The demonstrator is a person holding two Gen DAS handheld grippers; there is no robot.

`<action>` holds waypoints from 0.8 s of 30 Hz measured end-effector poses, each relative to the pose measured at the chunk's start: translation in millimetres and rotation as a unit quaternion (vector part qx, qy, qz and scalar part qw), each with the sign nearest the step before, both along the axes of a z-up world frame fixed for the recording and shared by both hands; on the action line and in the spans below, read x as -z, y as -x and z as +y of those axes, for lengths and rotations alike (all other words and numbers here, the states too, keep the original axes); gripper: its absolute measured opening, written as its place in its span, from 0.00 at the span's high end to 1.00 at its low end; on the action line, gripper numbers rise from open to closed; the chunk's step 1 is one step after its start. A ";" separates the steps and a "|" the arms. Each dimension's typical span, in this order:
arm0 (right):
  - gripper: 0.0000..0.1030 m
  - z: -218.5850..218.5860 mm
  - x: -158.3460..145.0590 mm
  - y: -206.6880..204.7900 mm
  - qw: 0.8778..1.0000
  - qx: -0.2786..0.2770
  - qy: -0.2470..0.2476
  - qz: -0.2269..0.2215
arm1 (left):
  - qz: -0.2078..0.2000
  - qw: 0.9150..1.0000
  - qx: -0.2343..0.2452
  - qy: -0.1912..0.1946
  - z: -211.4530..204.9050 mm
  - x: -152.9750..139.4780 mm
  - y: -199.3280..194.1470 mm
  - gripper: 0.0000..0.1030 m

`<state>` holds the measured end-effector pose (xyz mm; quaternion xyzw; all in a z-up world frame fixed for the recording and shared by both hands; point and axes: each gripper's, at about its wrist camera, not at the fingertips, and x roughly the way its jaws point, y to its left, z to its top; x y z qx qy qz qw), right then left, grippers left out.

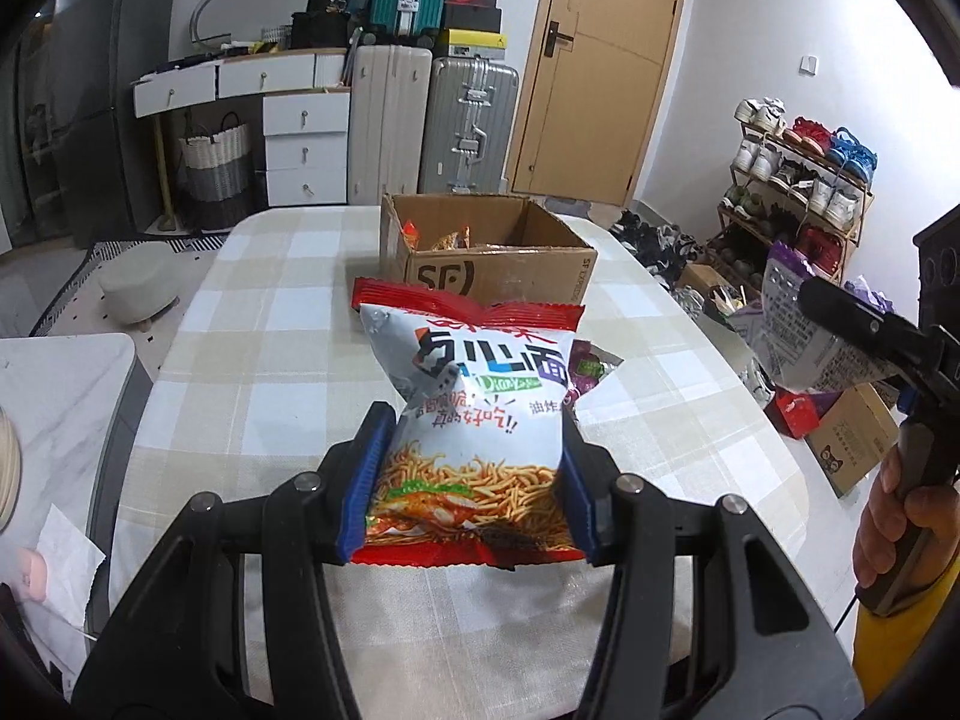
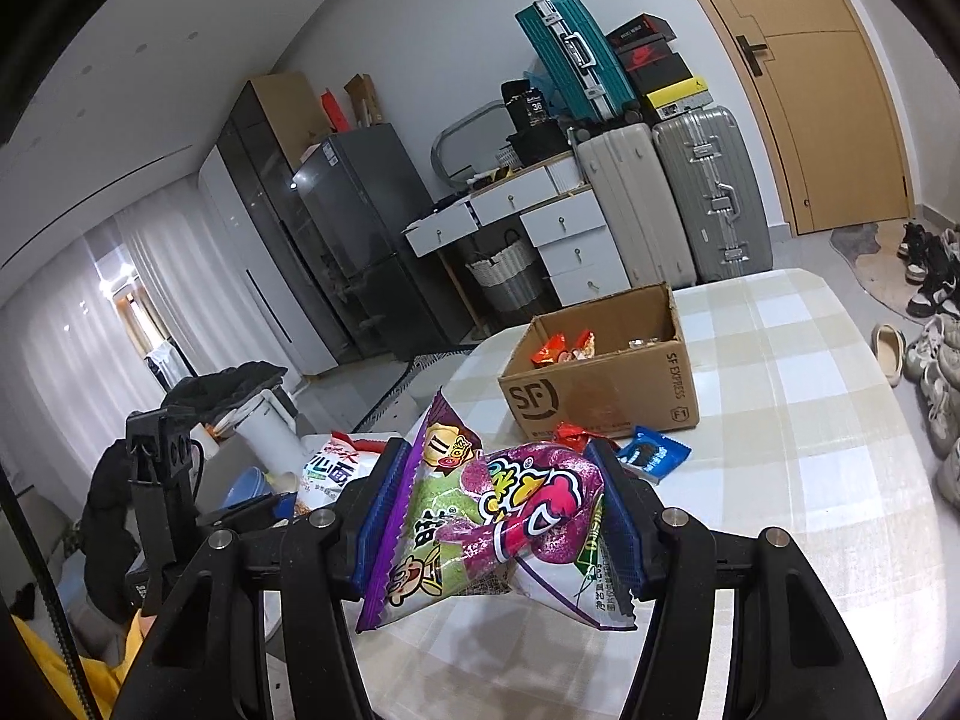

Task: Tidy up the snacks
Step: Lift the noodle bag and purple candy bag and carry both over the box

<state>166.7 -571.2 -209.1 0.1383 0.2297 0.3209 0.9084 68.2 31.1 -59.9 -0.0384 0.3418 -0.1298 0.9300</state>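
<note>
My left gripper (image 1: 477,426) is shut on a white and red noodle snack bag (image 1: 480,384), held above the checked tablecloth (image 1: 270,330). Behind the bag stands an open cardboard box (image 1: 498,282) with a few snack packets inside. My right gripper (image 2: 495,456) is shut on a crumpled purple and green candy bag (image 2: 480,516), also lifted off the table. In the right wrist view the box (image 2: 600,402) is ahead. A blue cookie packet (image 2: 654,456) and a small red packet (image 2: 570,435) lie by its front wall. The noodle bag (image 2: 333,471) shows at the left.
A purple wrapper (image 1: 588,369) lies on the cloth behind the noodle bag. A white marble side table (image 1: 60,390) adjoins the table's left side. Suitcases (image 1: 468,126), white drawers (image 1: 306,144), a shoe rack (image 1: 798,180) and loose shoes (image 2: 936,372) stand on the floor beyond.
</note>
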 end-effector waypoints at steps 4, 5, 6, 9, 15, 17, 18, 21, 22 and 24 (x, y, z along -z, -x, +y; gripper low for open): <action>0.42 7.3 -9.1 -5.6 1.000 -0.005 -0.002 -0.008 | 0.004 1.000 -0.007 0.004 6.0 -5.3 -0.6 0.53; 0.42 9.6 -11.2 -6.6 1.000 -0.007 -0.001 -0.010 | 0.004 1.000 -0.008 0.006 6.7 -6.6 -2.7 0.53; 0.42 12.5 -13.9 -8.1 1.000 -0.011 0.000 -0.014 | 0.005 1.000 -0.007 0.010 8.3 -8.4 -4.2 0.53; 0.42 20.6 -19.7 -12.2 1.000 -0.019 0.003 -0.024 | 0.001 1.000 -0.012 0.009 12.2 -13.0 -12.2 0.53; 0.42 33.2 -29.3 -25.5 0.999 -0.030 0.016 -0.035 | -0.001 1.000 -0.012 0.020 13.3 -24.5 -34.1 0.53; 0.42 34.1 -32.3 -34.0 0.999 -0.029 0.018 -0.034 | -0.002 1.000 -0.007 0.019 11.4 -29.4 -41.9 0.53; 0.42 34.2 -33.4 -38.0 0.999 -0.029 0.018 -0.034 | -0.003 1.000 -0.005 0.019 9.8 -30.8 -46.1 0.53; 0.42 35.9 -38.6 -50.7 0.999 -0.028 0.021 -0.034 | -0.004 1.000 0.002 0.016 4.1 -36.8 -59.6 0.53; 0.42 36.0 -40.3 -55.7 0.999 -0.028 0.022 -0.035 | -0.005 1.000 0.005 0.014 1.9 -39.2 -64.2 0.53; 0.42 37.2 -43.9 -66.0 0.999 -0.026 0.028 -0.036 | -0.006 1.000 0.009 0.012 -3.3 -45.0 -77.1 0.53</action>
